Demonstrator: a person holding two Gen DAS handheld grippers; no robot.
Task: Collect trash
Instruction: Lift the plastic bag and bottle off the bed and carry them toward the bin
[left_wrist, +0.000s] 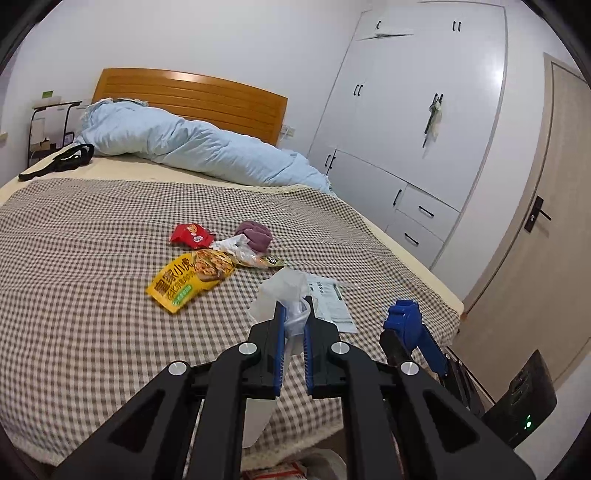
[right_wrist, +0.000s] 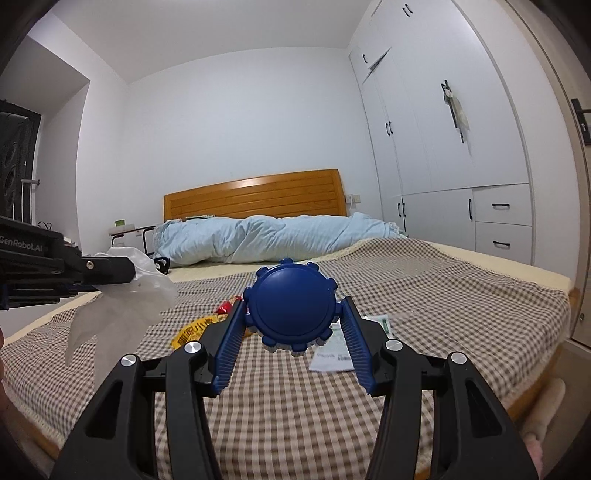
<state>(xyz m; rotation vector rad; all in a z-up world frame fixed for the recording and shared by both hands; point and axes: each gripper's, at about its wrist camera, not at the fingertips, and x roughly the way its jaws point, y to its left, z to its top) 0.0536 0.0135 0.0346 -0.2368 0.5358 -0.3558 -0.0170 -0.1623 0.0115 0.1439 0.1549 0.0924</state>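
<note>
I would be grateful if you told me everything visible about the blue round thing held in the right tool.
The blue disc looks like moulded plastic: a smooth, slightly domed round face ringed by short blocky teeth, like a cog or a lid. It stands on edge, face toward the right wrist camera, clamped at its two sides between the ribbed blue pads of the right tool above the checked bedspread. Nothing else touches it. Its back is hidden.
</note>
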